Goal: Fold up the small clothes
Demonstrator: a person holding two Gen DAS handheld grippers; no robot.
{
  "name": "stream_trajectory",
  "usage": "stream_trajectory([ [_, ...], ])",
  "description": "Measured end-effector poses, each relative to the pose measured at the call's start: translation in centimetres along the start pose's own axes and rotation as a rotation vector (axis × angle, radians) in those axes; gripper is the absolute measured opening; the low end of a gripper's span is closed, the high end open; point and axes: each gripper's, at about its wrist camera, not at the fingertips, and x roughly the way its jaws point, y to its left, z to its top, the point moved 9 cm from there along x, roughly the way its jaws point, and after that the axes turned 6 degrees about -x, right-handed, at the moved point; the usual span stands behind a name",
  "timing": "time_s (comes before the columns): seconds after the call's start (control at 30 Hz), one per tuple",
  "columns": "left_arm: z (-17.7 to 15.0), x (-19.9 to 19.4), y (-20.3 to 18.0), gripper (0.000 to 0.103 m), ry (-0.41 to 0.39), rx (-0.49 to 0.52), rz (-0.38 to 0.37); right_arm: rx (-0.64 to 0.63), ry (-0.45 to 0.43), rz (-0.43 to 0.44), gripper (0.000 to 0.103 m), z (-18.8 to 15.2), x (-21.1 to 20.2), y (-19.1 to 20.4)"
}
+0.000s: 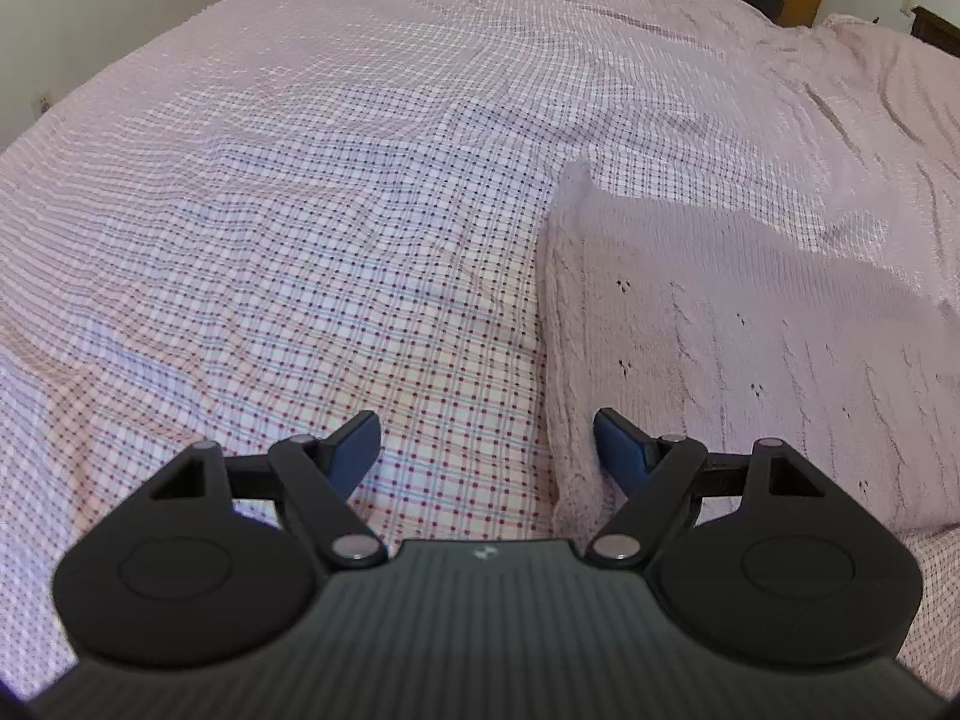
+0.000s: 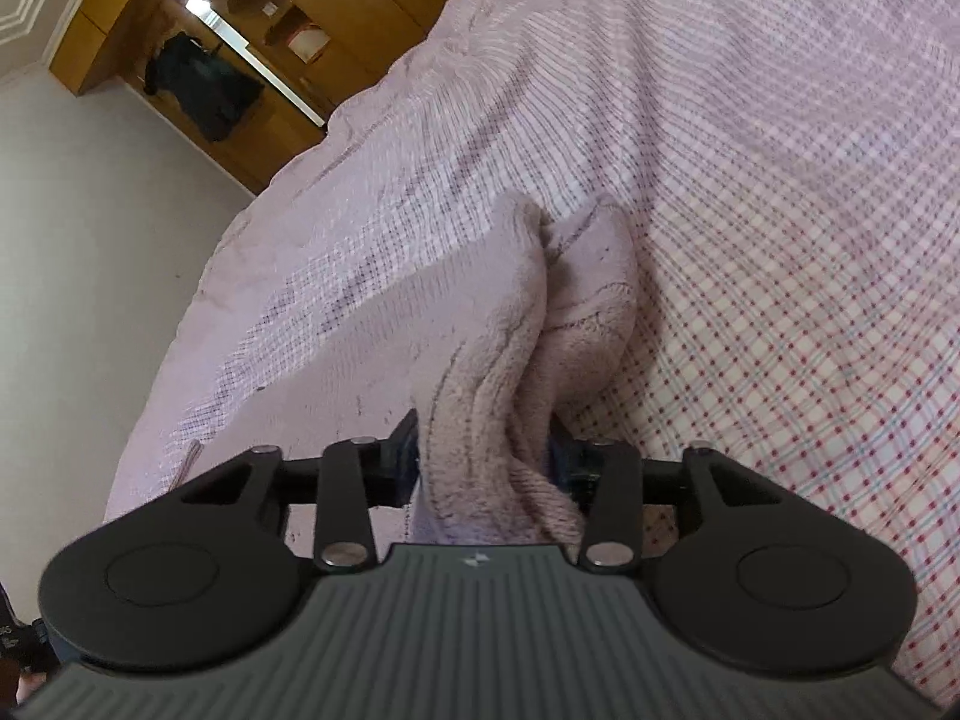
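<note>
left gripper (image 1: 487, 450): jaws wide apart, holding nothing; low over the bed (image 1: 300, 210) near its front edge, straddling the knit's left edge.
knit (image 1: 750, 372): pale pink knitted garment, lies on the checked sheet toward the bed's right side; far corner sticks up in a peak, rest looks flat.
right gripper (image 2: 483, 456): jaws closed tight on a thick bunch of the knit (image 2: 510, 372), fabric lifted and rumpled ahead of the fingers.
step (judged): right side pulling a flap over for a fold; left free to pin or take the edge.
risk 1: bunched grip is several layers, so the fold may come out lumpy or skewed.
risk 2: nothing pins the left edge; the whole knit could drag across the sheet instead of folding.
risk 3: left jaws, if closed here, could pinch the sheet along with the knit.
risk 4: soft loose knit may snag or stretch at the pinch.
</note>
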Motion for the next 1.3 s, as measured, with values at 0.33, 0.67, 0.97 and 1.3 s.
stream_trajectory([
  [0.33,-0.6,-1.1,-0.2,0.079,0.015,0.052,0.046,0.032,-0.054,0.029,0.033,0.3,-0.5,-0.4],
  [0.67,-0.6,-2.0,-0.8,0.079,0.024,0.133,0.051,-0.089,-0.11,0.104,0.03,2.4,-2.1,6.2],
  [0.97,-0.4,-2.1,-0.2,0.079,0.047,0.093,0.021,-0.242,-0.076,0.141,0.029,2.4,-1.6,13.0],
  [1.3,0.8,-3.0,1.3,0.079,0.017,0.099,0.034,-0.283,-0.004,0.247,0.028,1.8,-0.2,21.4],
])
